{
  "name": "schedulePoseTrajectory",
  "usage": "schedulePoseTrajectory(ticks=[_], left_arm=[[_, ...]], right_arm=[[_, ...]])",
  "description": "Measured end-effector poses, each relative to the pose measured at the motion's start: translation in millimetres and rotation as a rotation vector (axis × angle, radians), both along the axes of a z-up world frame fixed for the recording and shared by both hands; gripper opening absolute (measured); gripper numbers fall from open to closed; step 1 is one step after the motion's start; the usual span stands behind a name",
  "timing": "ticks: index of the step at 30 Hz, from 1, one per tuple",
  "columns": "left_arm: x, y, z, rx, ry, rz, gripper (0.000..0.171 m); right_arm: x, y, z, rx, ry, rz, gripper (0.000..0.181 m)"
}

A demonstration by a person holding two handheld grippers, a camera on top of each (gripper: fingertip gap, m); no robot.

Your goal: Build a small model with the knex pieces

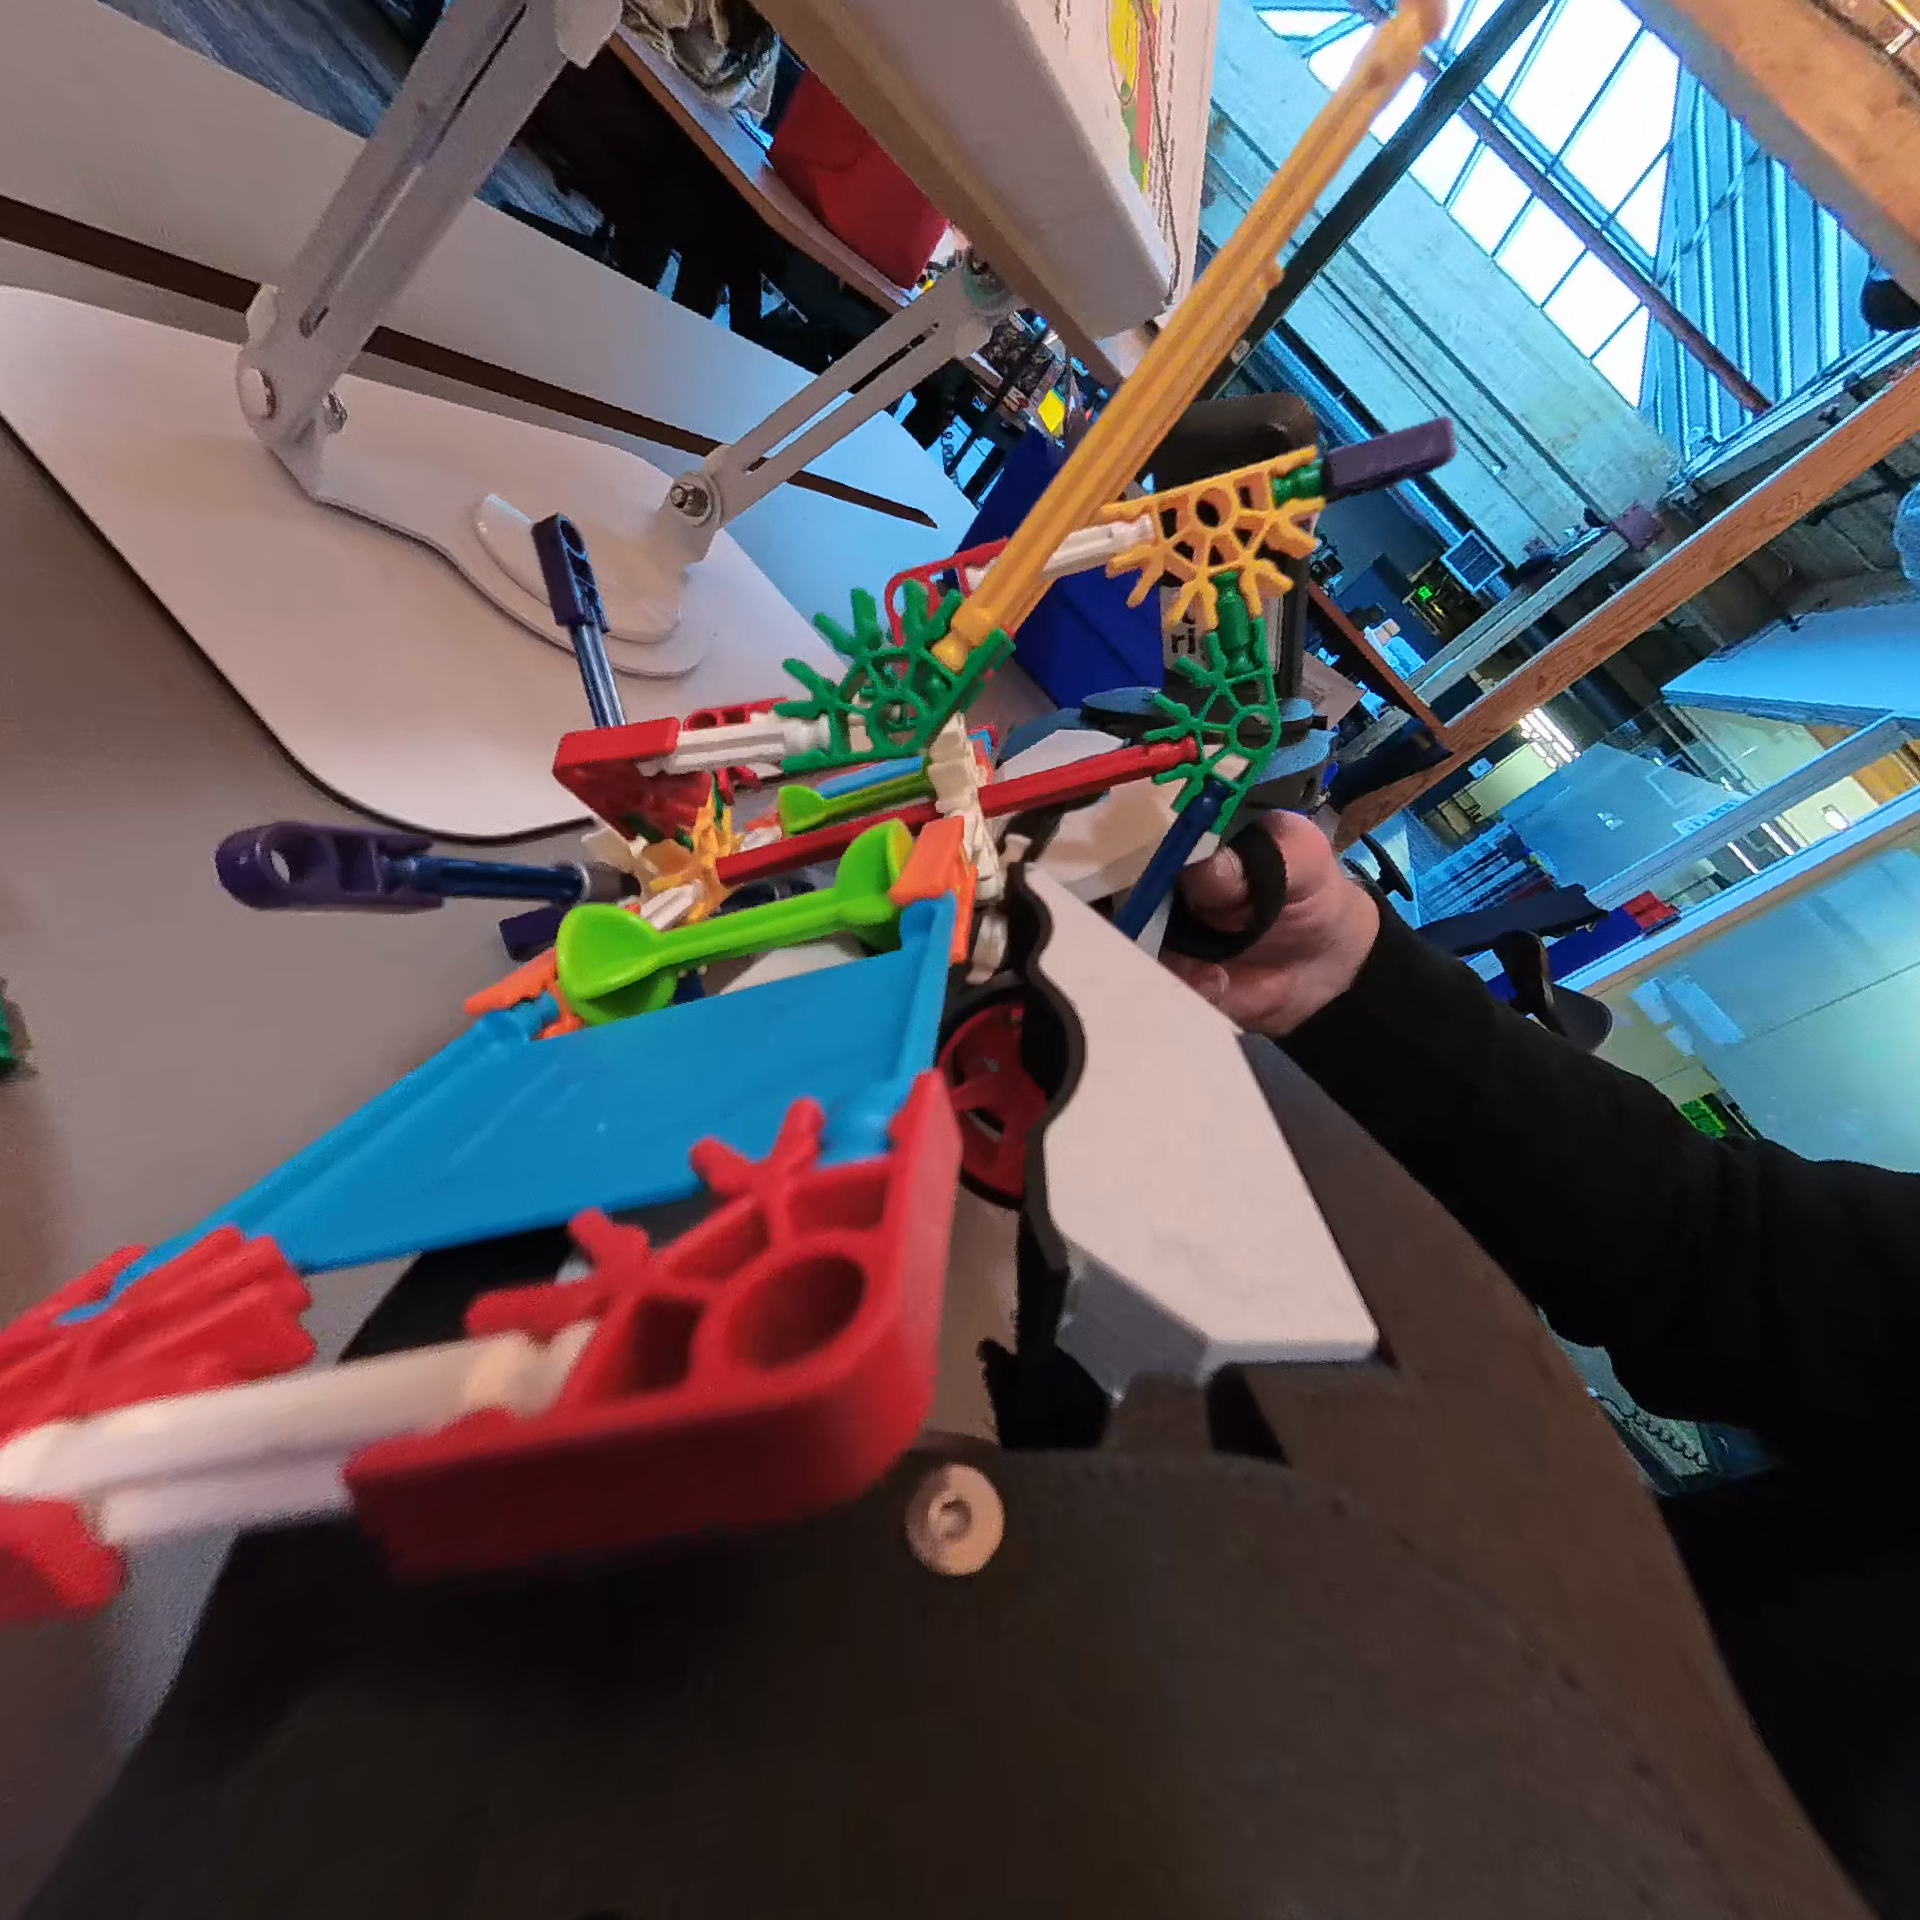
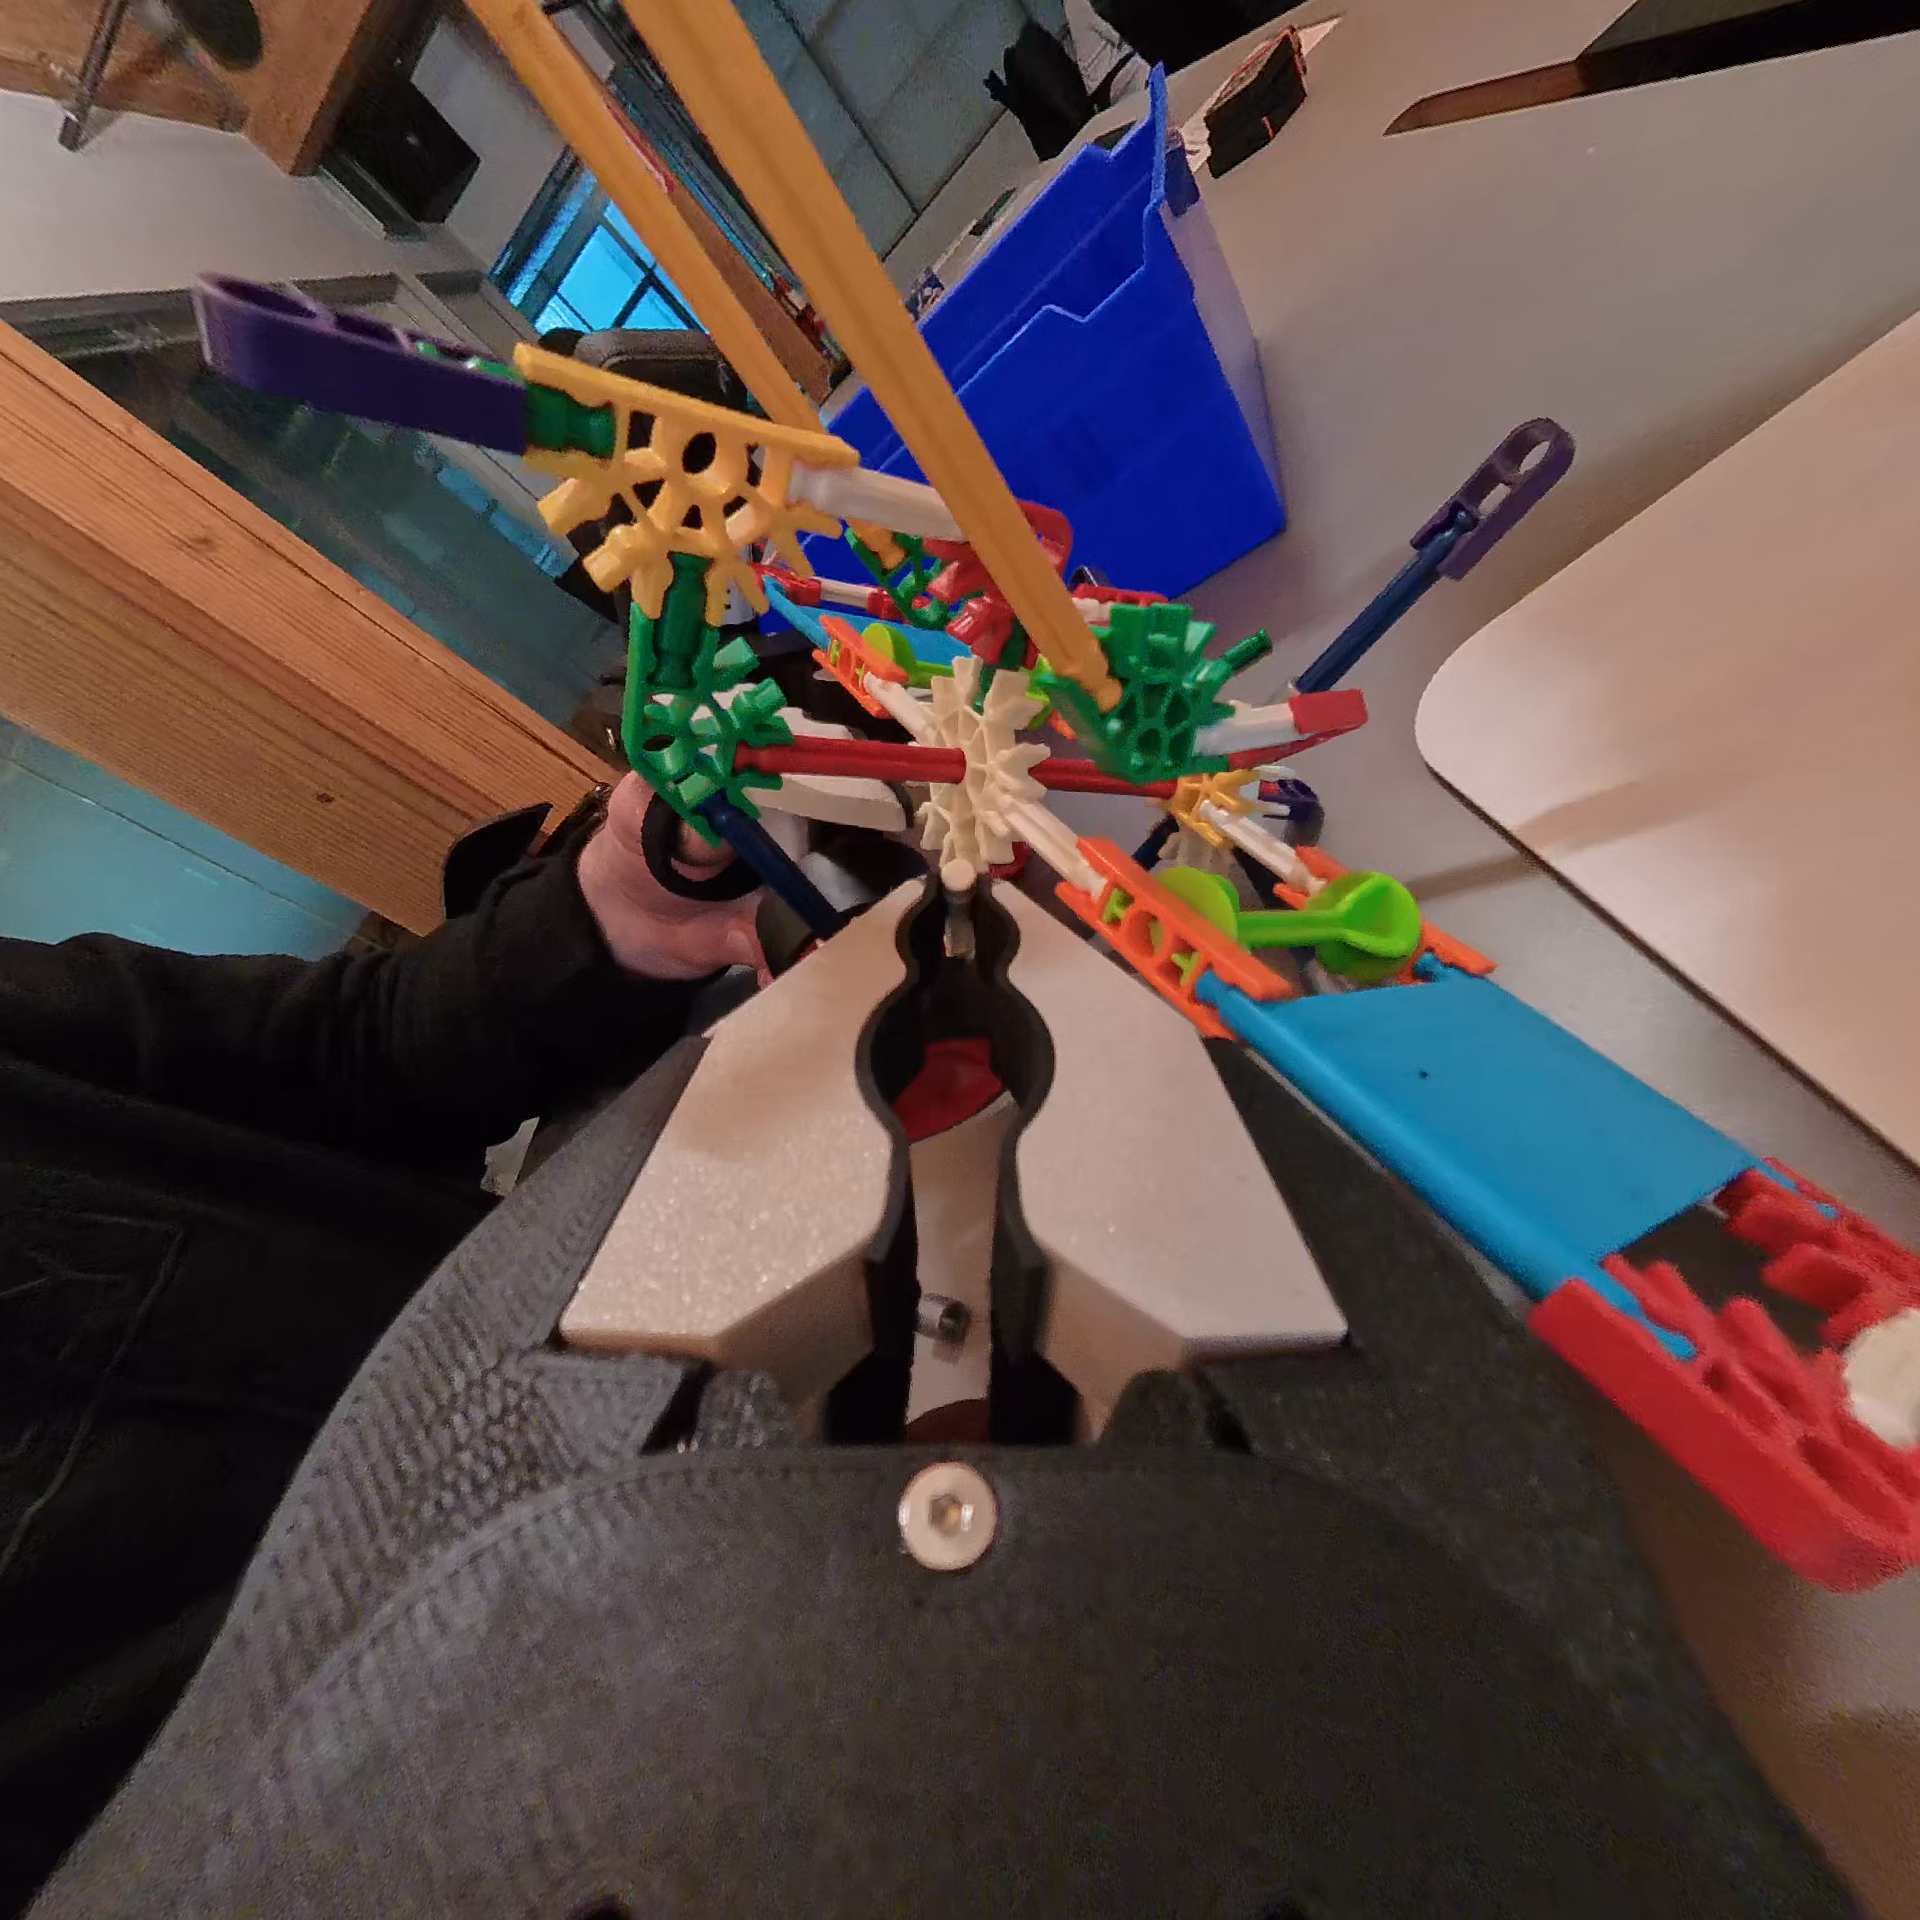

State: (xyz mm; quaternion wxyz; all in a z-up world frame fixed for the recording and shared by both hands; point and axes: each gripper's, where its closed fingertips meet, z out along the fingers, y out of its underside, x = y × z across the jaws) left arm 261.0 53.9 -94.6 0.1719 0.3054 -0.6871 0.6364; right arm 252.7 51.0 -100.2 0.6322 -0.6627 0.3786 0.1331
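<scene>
Plastic rods and connectors form a toy model (image 2: 987,769) held above the table (image 2: 1455,312), the right claw (image 2: 961,904) nipping its white stub while the left claw (image 1: 997,935), one finger visible, cannot be judged.

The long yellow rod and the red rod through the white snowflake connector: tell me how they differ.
The yellow rod is longer and thicker-looking than the red rod. The yellow rod slants steeply up and out of frame; the red rod lies level. The yellow rod ends in a green connector; the red rod passes through the white connector. Both are ribbed plastic.
</scene>
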Motion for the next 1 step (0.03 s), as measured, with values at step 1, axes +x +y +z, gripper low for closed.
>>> schedulePoseTrajectory(ticks=[1], left_arm=[[-0.1, -0.2, -0.2, 0.0, 0.001, 0.0, 0.016]], right_arm=[[-0.8, 1.1, 0.3, -0.003, -0.006, 0.005, 0.002]])
